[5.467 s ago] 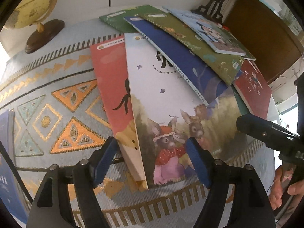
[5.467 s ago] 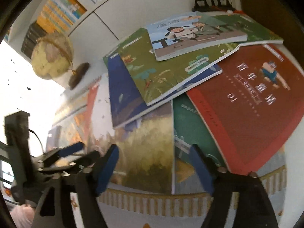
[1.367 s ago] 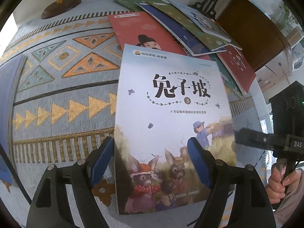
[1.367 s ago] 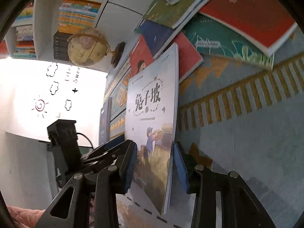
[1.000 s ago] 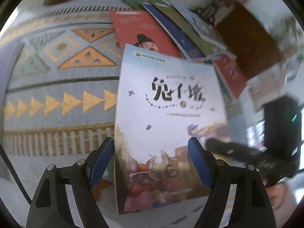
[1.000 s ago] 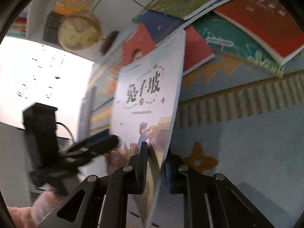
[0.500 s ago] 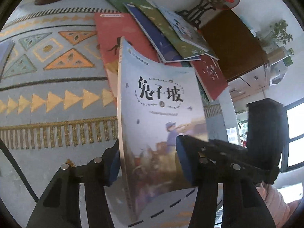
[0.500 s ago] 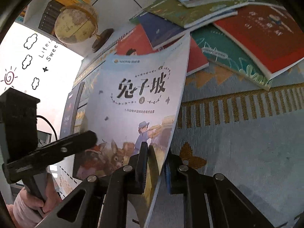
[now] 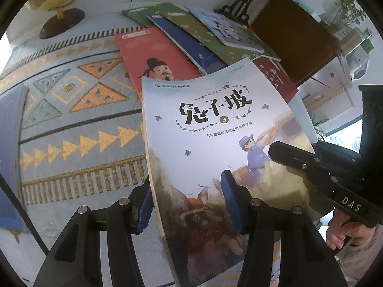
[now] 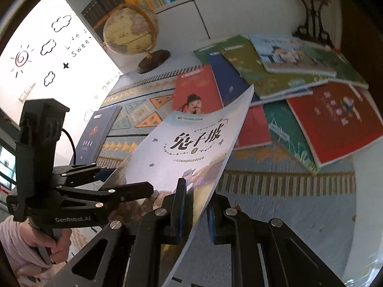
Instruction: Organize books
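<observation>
With both grippers on it, the rabbit storybook (image 9: 215, 129) is lifted off the patterned worktop (image 9: 71, 129), centre frame, cover bowed. Left gripper (image 9: 185, 203) has just been closing and now clamps the book's lower spine edge; right gripper (image 10: 195, 205) is clenched on its lower right edge. Red book (image 9: 148, 55) and overlapping book pile (image 10: 287, 76) lie upper right; globe (image 10: 130, 31) upper left.

Patterned cloth-covered table (image 9: 71, 129) with fanned books (image 9: 203, 40), globe (image 10: 130, 32), dark blue book (image 10: 95, 131).
</observation>
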The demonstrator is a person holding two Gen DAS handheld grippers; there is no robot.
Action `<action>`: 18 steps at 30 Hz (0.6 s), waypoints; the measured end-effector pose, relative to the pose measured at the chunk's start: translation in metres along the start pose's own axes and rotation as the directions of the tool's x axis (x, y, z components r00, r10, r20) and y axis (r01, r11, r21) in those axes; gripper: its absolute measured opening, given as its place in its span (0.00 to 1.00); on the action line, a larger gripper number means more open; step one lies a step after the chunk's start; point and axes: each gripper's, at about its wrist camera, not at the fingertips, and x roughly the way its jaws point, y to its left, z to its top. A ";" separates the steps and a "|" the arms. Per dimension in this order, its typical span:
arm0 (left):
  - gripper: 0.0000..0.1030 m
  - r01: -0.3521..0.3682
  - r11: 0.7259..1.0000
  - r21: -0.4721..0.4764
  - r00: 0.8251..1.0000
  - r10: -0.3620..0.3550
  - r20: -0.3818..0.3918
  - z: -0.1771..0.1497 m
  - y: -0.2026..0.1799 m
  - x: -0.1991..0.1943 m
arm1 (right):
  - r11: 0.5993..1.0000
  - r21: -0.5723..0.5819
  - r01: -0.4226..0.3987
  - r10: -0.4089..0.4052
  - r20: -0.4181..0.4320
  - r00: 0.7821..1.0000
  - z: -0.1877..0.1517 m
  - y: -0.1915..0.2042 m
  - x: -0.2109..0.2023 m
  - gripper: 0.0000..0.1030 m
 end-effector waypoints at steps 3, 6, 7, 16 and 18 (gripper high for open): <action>0.48 -0.011 1.000 0.008 1.000 0.011 0.016 0.001 0.002 -0.008 | 0.999 -0.037 0.015 -0.015 0.015 1.000 0.003 0.012 -0.005 0.14; 0.48 -0.018 1.000 0.017 1.000 0.018 0.024 0.003 0.005 -0.016 | 0.998 -0.057 0.022 -0.020 0.026 0.999 0.007 0.022 -0.006 0.14; 0.48 -0.020 1.000 0.018 0.999 0.019 0.027 0.003 0.007 -0.019 | 0.997 -0.069 0.026 -0.023 0.031 0.999 0.008 0.027 -0.007 0.14; 0.48 -0.067 0.998 0.000 0.996 0.067 0.063 0.008 0.039 -0.051 | 0.986 -0.161 0.036 -0.025 0.066 0.998 0.028 0.072 -0.001 0.14; 0.48 -0.078 0.997 -0.009 0.994 0.078 0.074 0.008 0.052 -0.061 | 0.983 -0.179 0.031 -0.019 0.070 0.997 0.033 0.085 0.003 0.14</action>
